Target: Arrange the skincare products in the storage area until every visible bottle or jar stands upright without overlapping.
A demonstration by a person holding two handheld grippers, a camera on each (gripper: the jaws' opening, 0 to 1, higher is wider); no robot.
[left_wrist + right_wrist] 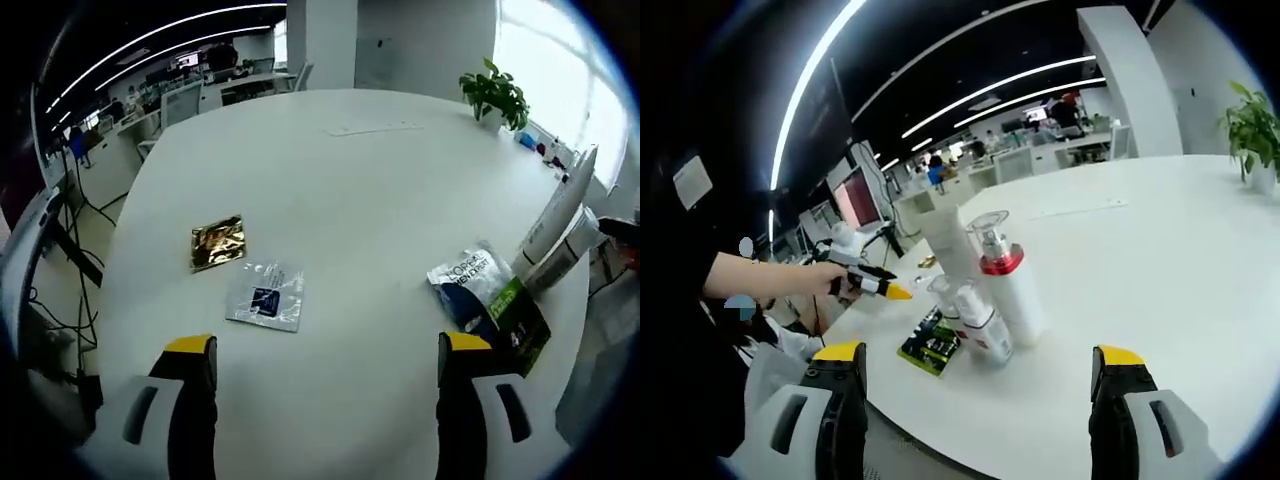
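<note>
Both tongs, left [327,375] and right [980,385], hang open and empty above the tabletop [380,200], likely sizing up what needs righting. Bottles [1005,280] already stand upright, clustered near the edge; a green pouch [490,305] and two sachets [240,270] lie flat.

Your surface [380,200]: a large white round-edged top. Lying flat on it in the left gripper view: one gold foil sachet [218,242], one clear sachet with a dark label [266,296] just beside it, one dark blue and green packet [488,303] near the edge, white tubes [555,235] beside that packet. A potted plant [495,95] stands at the far edge. In the right gripper view, a red-collared pump bottle [1005,285] stands upright.
</note>
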